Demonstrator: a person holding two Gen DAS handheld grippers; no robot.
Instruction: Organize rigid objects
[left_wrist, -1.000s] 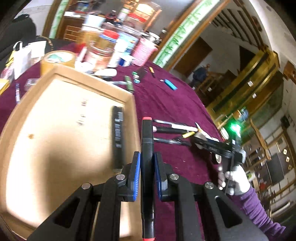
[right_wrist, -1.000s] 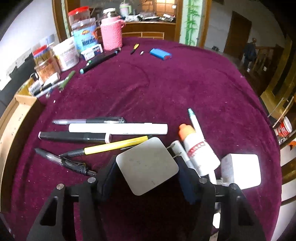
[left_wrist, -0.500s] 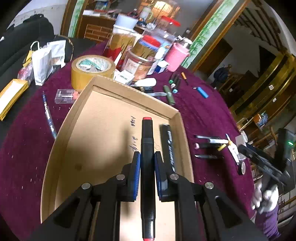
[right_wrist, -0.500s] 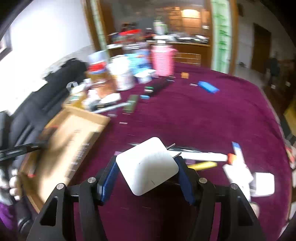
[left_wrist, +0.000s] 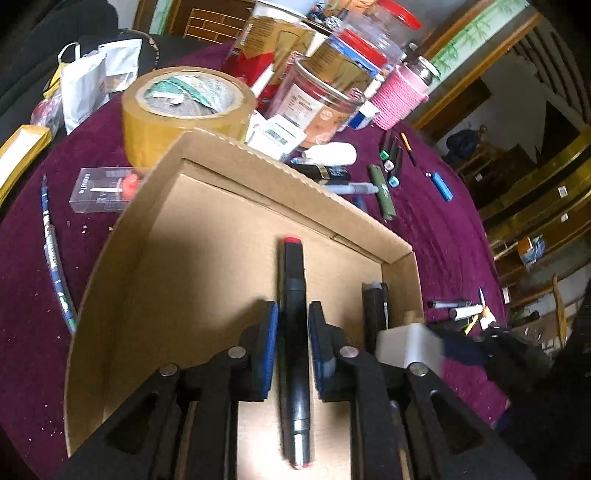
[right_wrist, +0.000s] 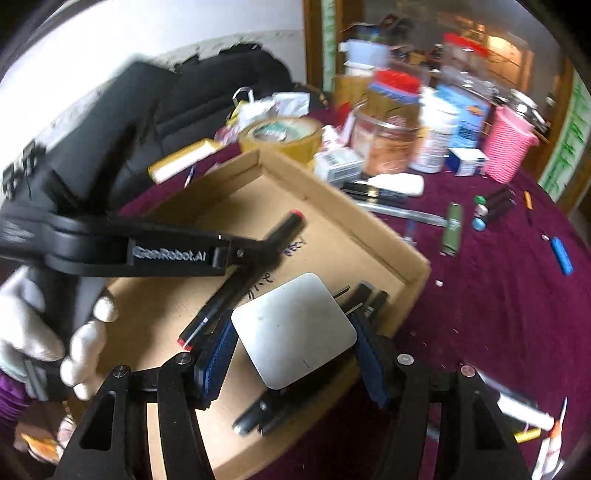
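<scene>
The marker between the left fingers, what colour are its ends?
Red, on a black marker; clearest in the left wrist view.

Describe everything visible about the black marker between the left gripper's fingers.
The black marker is long, dark-bodied and glossy, apparently plastic, with red ends. It lies lengthwise between the left gripper, whose jaws have just been opening; slight gaps show beside the pads. It sits over the cardboard box, beside another dark marker.

White charger over cardboard box

Between the left fingers lies a glossy black plastic marker above a matt brown corrugated-cardboard tray. Between the right fingers sits a smooth, satin white plastic charger block. Beyond lies a napped maroon cloth.
</scene>
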